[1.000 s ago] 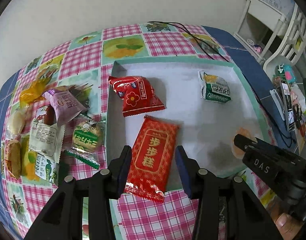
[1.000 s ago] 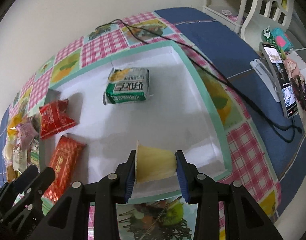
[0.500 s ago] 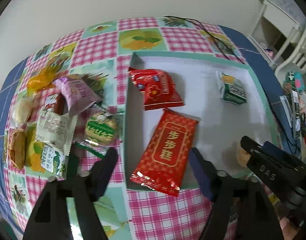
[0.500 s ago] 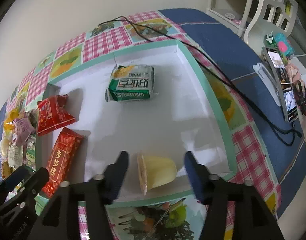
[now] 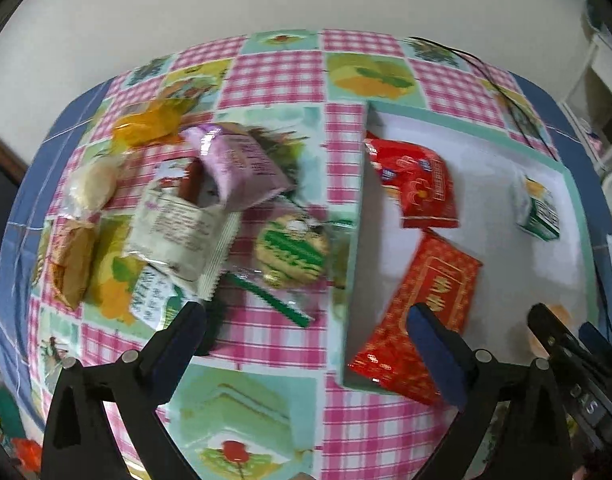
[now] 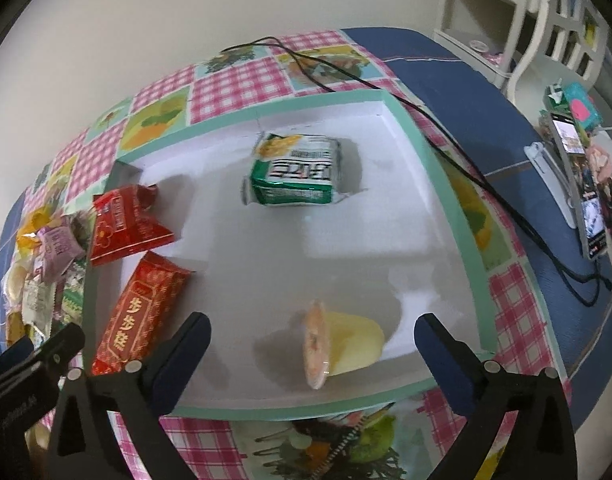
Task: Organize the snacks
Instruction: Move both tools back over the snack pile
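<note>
A white tray with a teal rim (image 6: 446, 168) holds a red pouch (image 6: 125, 228), a long red packet (image 6: 141, 312), a green-and-white packet (image 6: 297, 176) and a yellow jelly cup (image 6: 346, 344) lying on its side. My right gripper (image 6: 312, 352) is open and empty, its jaws wide on either side of the cup. My left gripper (image 5: 306, 336) is open and empty, above the tray's left rim (image 5: 352, 240). The long red packet (image 5: 422, 316) lies by its right finger. Loose snacks lie left of the tray: a purple packet (image 5: 241, 168), a white packet (image 5: 177, 228) and a green-labelled biscuit (image 5: 293, 252).
A checked pink and green cloth (image 5: 273, 76) covers the table. A black cable (image 6: 466, 168) runs along the tray's right side. A phone on a stand (image 6: 582, 184) and white furniture (image 6: 522, 20) are at the right. More wrapped snacks (image 5: 73, 264) lie at the far left.
My right gripper opened and let the jelly cup down into the tray. My left gripper opened wide and swung left toward the loose snacks.
</note>
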Available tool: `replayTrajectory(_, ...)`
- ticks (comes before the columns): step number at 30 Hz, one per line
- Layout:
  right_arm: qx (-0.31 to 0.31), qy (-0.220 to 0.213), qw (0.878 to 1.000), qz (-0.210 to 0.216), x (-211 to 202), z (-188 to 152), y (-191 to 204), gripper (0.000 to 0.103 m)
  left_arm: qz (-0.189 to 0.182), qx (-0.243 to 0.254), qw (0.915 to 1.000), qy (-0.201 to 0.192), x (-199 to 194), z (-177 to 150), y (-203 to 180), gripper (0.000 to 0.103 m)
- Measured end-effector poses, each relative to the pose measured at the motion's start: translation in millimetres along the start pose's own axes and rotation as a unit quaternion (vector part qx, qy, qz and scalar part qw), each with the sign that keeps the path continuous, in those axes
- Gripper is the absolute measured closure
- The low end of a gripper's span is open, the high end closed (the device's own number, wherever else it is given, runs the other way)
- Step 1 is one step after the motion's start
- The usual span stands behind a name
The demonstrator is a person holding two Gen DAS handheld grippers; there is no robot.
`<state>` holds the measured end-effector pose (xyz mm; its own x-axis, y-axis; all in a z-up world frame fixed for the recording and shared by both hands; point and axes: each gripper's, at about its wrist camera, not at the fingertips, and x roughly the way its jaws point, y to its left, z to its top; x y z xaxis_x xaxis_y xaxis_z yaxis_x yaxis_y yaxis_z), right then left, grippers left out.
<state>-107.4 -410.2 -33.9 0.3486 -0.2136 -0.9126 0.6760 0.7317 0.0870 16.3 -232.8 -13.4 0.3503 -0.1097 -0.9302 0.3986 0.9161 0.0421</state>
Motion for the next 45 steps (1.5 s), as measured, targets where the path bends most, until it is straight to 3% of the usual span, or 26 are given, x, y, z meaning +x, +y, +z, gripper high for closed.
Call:
replayTrajectory(8,-0.001,-0.045,0.998,0.046,-14.9,1.4,16.2,0.0,0.04,-0.022,0.9989,-0.011,2.0,4.7,29.8,0.003)
replayTrajectory(12,-0.019,-0.055,0.997,0.05,-21.2,1.1,31.7,0.0,0.048,-0.029,0.9983,-0.014,1.7,7.7,46.3,0.003)
replayTrajectory(20,-0.042,-0.044,0.996,0.063,-24.1,-8.1,70.9,0.0,0.055,-0.017,0.9981,-0.023,-2.0,13.2,81.4,0.003)
replayTrajectory(29,-0.076,-0.032,0.994,0.073,-29.9,-24.3,132.3,0.0,0.089,-0.014,0.9957,-0.02,-3.7,17.1,137.7,0.003)
replayTrajectory(35,-0.108,-0.023,0.989,0.099,-31.9,-37.5,183.5,0.0,0.103,-0.047,0.9935,-0.017,-2.7,17.0,187.4,0.003)
replayTrajectory(45,-0.124,0.006,0.985,0.119,-16.8,-56.6,254.1,0.0,0.085,-0.103,0.9911,0.0,13.5,12.7,248.9,0.003)
